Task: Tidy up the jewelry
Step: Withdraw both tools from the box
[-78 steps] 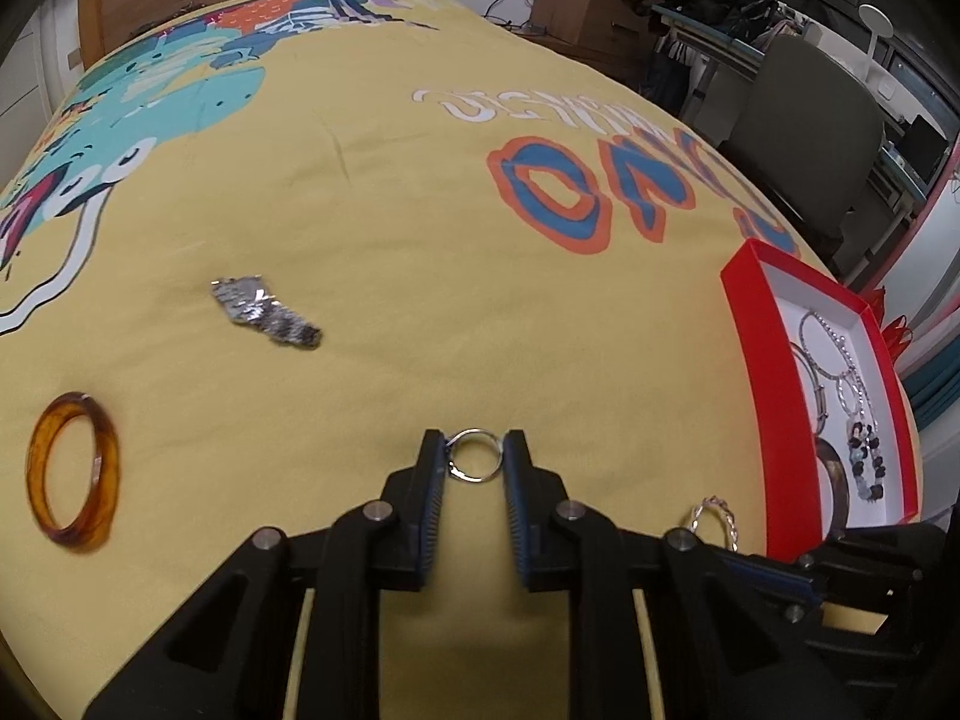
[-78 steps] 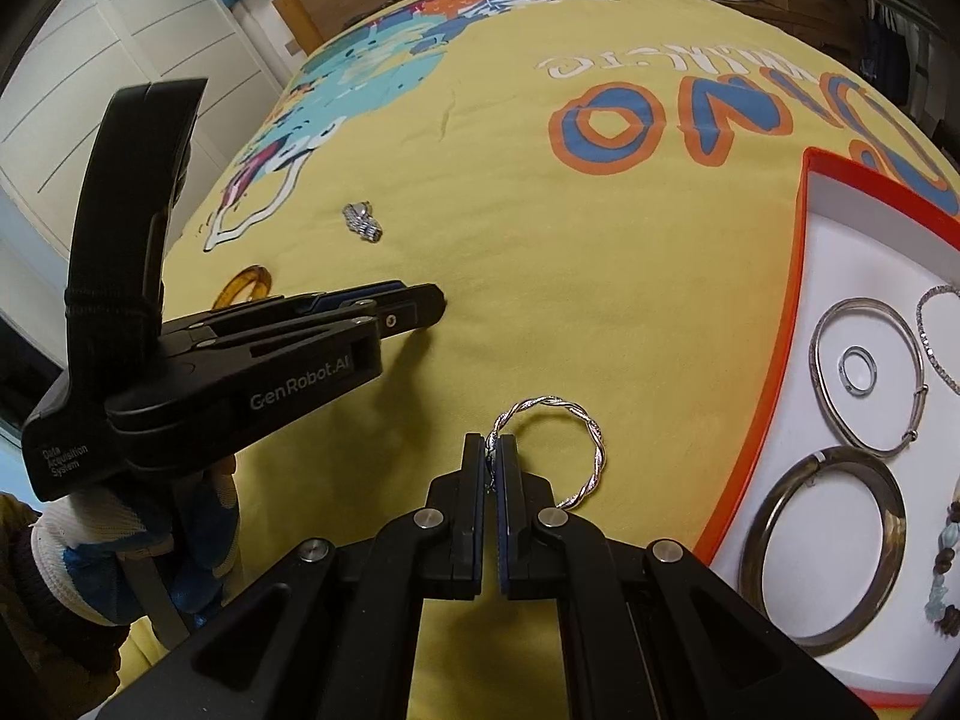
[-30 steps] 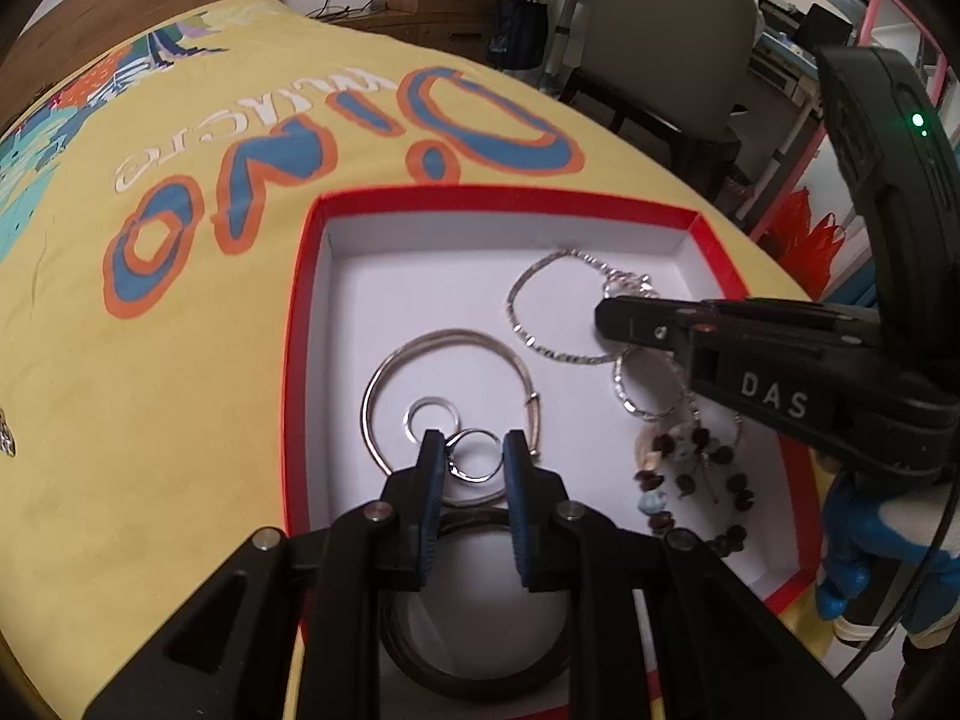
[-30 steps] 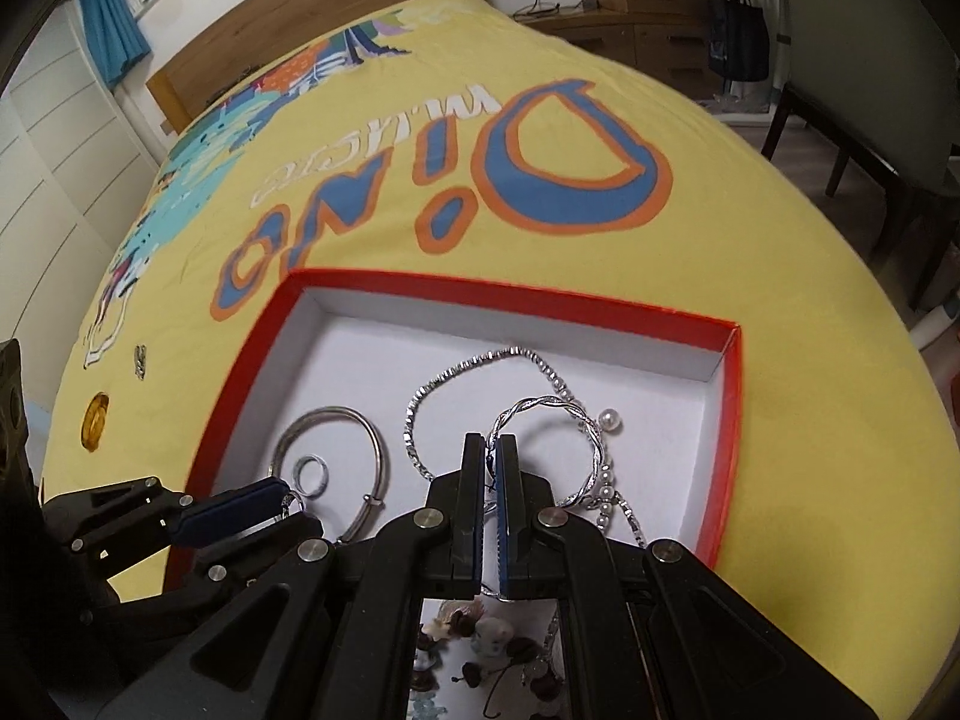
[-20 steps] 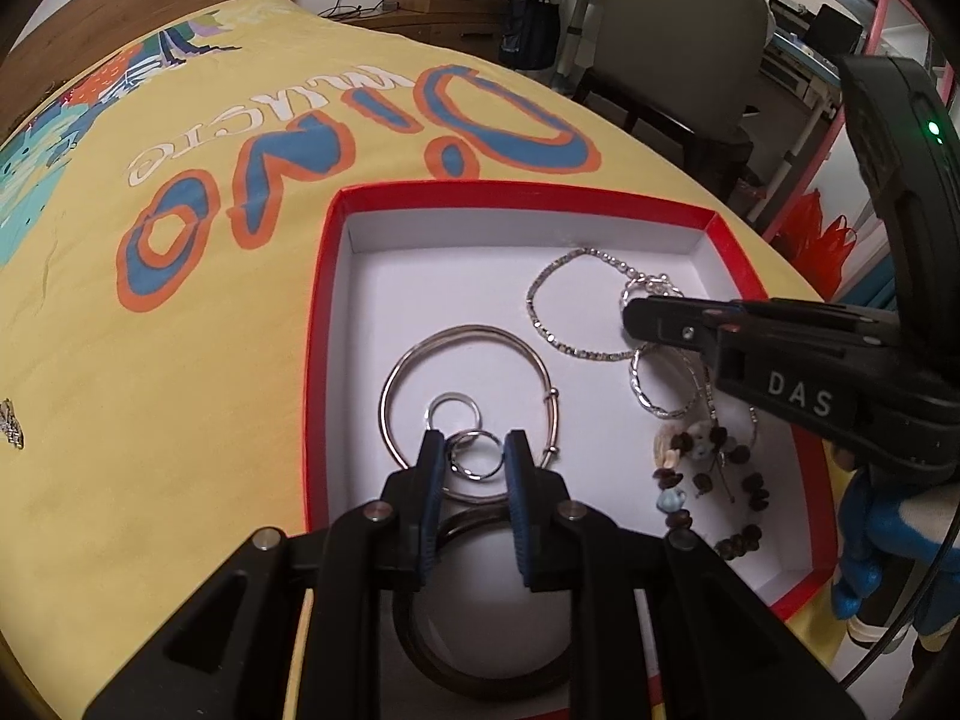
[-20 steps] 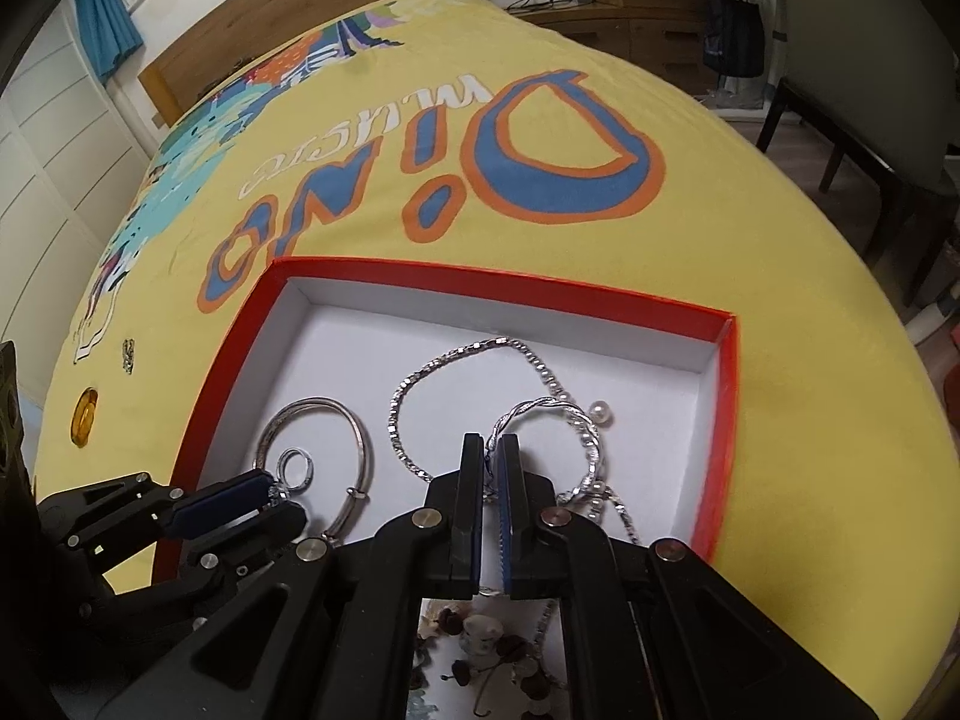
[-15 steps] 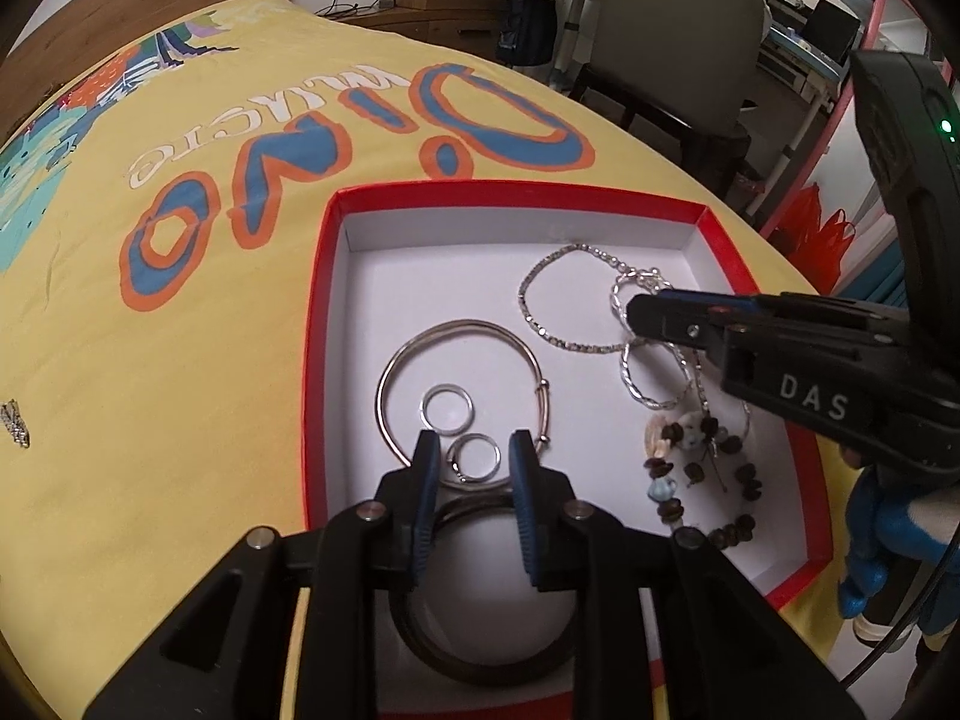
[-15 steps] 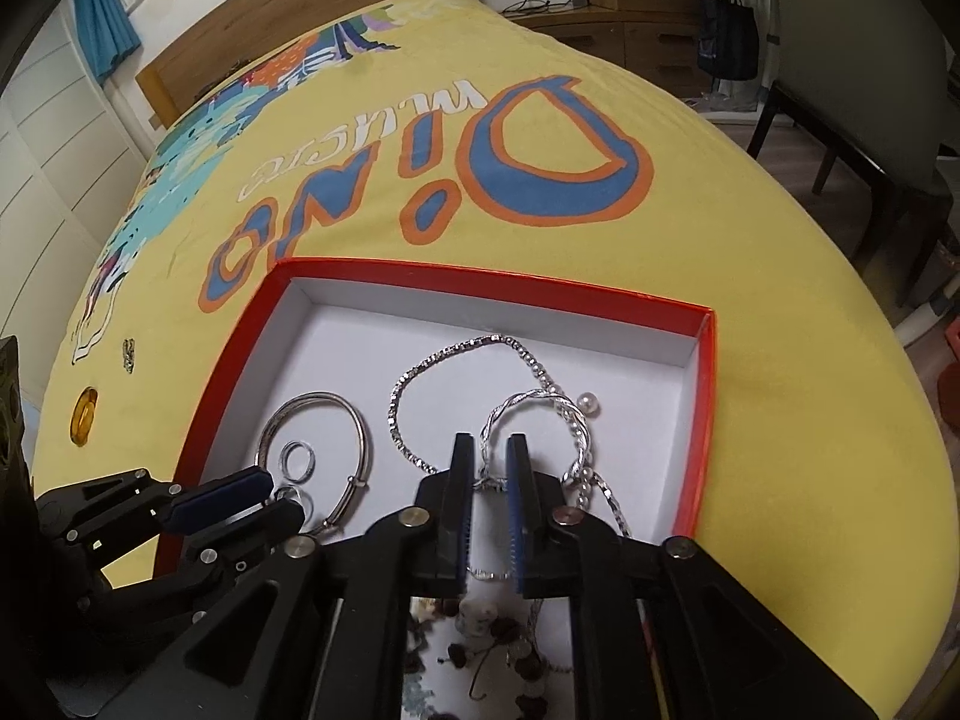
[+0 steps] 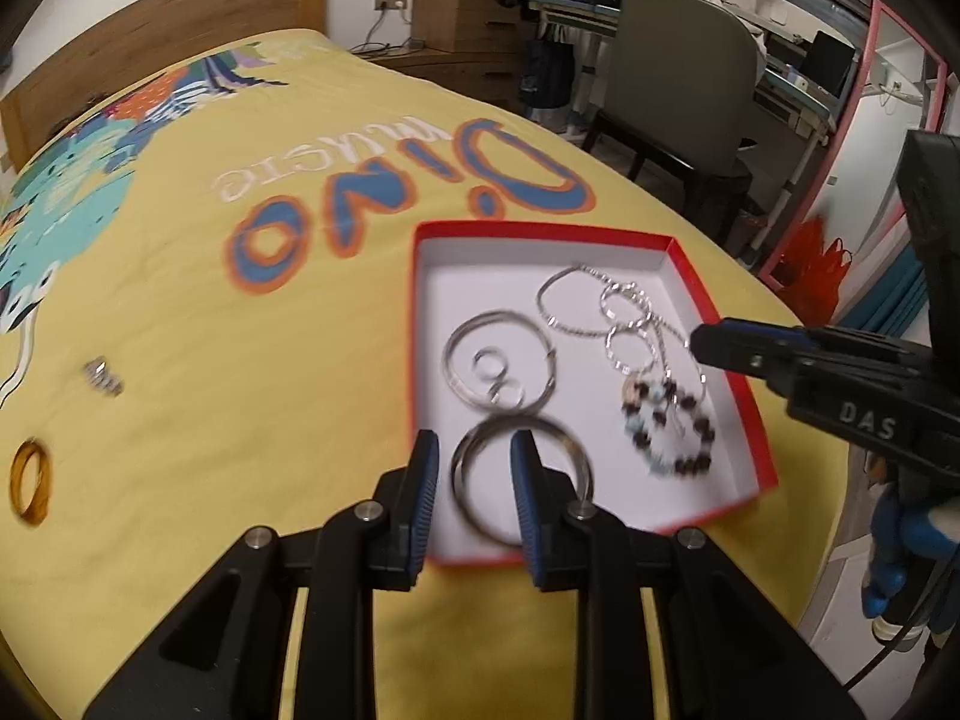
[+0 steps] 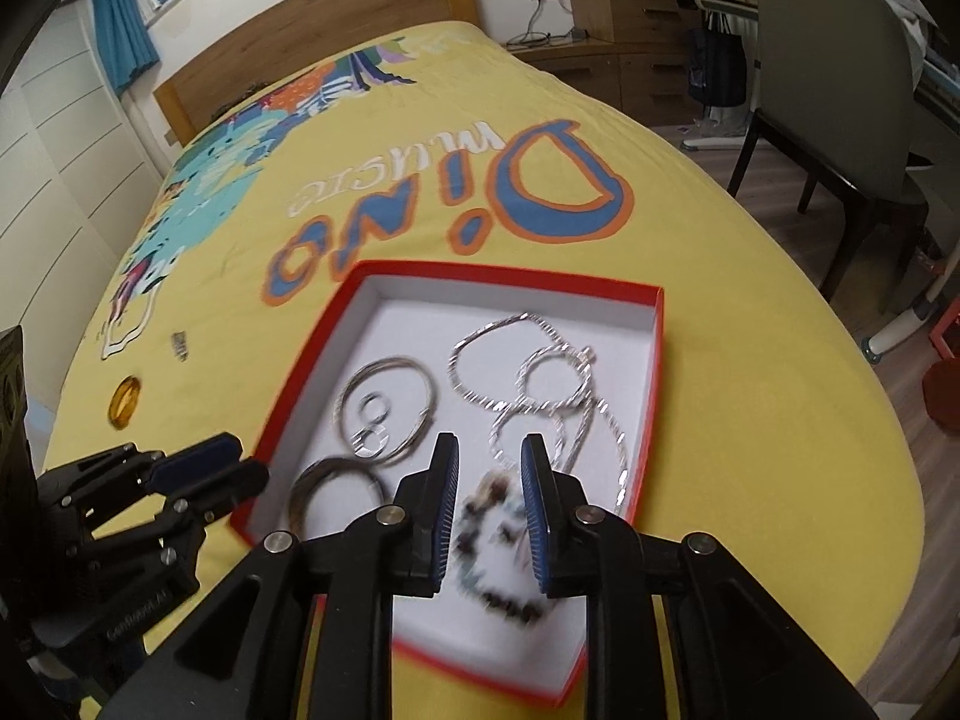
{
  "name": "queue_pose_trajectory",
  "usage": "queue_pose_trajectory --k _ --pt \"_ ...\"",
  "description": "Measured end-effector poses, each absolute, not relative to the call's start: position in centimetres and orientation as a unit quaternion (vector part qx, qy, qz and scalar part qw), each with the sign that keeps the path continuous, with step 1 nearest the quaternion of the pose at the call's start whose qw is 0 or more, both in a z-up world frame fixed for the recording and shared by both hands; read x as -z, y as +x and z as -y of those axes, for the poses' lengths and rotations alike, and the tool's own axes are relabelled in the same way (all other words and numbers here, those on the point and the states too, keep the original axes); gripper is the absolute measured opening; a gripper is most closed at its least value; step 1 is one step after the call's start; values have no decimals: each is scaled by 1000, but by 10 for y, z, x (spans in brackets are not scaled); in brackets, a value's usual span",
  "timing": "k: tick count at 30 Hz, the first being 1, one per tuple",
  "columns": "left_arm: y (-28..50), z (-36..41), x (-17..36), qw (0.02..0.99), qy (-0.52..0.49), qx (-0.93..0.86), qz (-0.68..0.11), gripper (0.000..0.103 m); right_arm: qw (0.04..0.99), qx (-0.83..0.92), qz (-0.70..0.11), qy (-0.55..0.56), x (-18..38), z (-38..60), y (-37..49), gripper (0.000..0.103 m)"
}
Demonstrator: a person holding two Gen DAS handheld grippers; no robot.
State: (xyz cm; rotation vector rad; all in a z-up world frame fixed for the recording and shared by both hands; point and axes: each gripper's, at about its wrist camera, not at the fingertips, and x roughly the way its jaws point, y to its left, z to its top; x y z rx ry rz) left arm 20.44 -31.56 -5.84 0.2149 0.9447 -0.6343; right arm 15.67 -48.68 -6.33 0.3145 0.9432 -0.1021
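Hovering over the red box (image 9: 744, 396), both tongs are spread and hold nothing: the left tongs (image 9: 474, 480) hang above the box's near corner, the right tongs (image 10: 489, 492) above the bead bracelet (image 10: 498, 546). By my reading, the step in hand is the release of a piece into the box, and the fetching of the next is due.

Two pieces lie out on the bed (image 9: 240, 360), well apart from the box: an amber bangle (image 9: 29, 483) near the left edge and a small crumpled silvery piece (image 9: 103, 376) farther up. The next move calls for a carry across the yellow cover to one of them, the tongs kept wide and brought down flat, since the soft quilt gives and a thin item sinks into it. The bangle is a thick, glossy, rigid hoop, probably an easy pinch across its rim; the silvery piece looks limp and linked, so it may drape or slip.

Inside the box, on smooth white card: a plain wire bangle (image 9: 498, 360) with two small rings (image 9: 499, 377) within it, a darker wide hoop (image 9: 519, 480), a twisted silver ring (image 10: 555, 378) over a fine chain (image 10: 480, 360), and the round-beaded bracelet, dark and pale blue.
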Motion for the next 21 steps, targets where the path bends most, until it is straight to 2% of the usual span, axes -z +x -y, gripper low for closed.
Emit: queue_pose_trajectory --k 5,7,10,21 --pt "181 278 44 847 95 284 -440 24 883 34 -443 149 48 455 127 26" --pt "170 263 39 851 91 278 -437 24 885 27 -440 148 43 440 118 33" --pt "153 239 31 860 88 264 -428 33 891 16 -433 139 32 416 105 37" --pt "92 145 9 893 84 191 -399 33 904 -28 -412 110 1 329 60 45"
